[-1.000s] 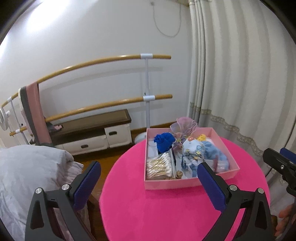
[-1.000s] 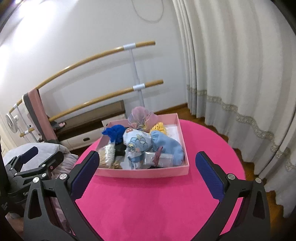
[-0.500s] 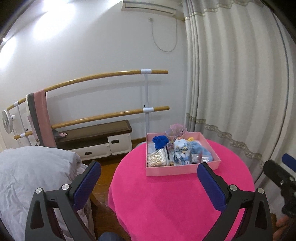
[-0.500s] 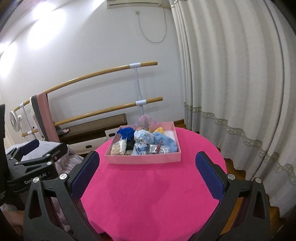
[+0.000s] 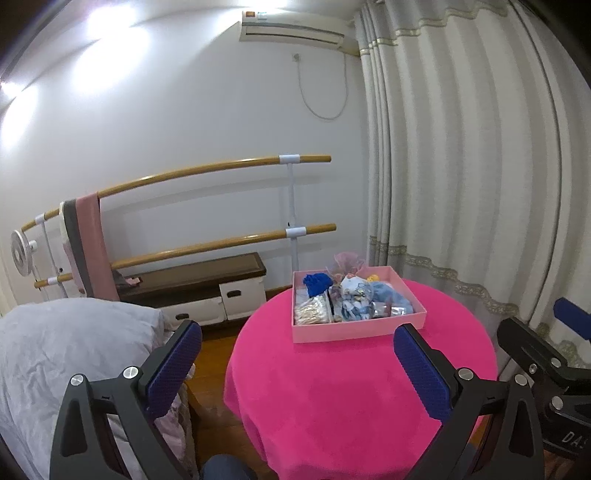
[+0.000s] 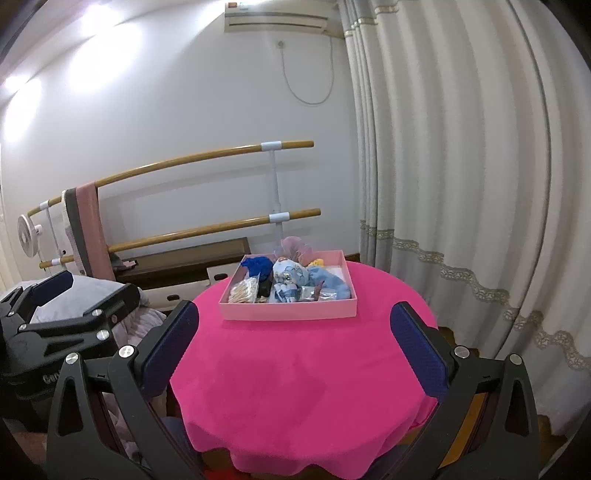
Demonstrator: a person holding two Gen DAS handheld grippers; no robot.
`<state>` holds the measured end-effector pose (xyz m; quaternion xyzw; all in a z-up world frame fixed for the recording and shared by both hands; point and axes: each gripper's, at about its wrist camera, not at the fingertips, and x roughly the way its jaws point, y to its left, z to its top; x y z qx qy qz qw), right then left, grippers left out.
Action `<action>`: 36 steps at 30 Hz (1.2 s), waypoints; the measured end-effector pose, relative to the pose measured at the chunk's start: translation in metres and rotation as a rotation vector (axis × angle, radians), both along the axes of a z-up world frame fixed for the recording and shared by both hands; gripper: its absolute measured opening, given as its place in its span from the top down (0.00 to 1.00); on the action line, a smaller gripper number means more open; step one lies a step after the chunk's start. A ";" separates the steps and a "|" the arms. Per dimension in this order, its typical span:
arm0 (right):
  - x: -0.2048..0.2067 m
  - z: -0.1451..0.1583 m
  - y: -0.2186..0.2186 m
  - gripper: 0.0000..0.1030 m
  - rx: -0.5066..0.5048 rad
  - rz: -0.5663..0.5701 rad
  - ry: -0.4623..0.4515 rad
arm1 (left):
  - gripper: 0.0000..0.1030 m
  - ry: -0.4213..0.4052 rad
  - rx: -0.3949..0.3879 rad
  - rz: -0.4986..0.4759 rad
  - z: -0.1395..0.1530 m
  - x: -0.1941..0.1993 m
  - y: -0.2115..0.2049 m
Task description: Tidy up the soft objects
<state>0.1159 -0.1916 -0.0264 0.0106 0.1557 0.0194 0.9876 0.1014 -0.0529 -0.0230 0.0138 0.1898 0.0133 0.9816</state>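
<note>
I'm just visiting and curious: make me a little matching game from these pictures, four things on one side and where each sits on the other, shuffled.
Things:
1. pink box
2. dark blue cloth
3. pink towel
4. air conditioner

Places:
a. draped over the wooden rail
b. high on the wall beside the curtain
c. on the pink table
d. in the box's far left corner

Pairs: 1-c, 2-d, 3-a, 4-b
</note>
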 end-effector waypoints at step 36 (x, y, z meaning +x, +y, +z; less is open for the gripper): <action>-0.010 0.003 -0.002 0.00 -0.012 -0.033 -0.010 | 0.00 -0.004 -0.069 0.036 0.008 0.006 0.013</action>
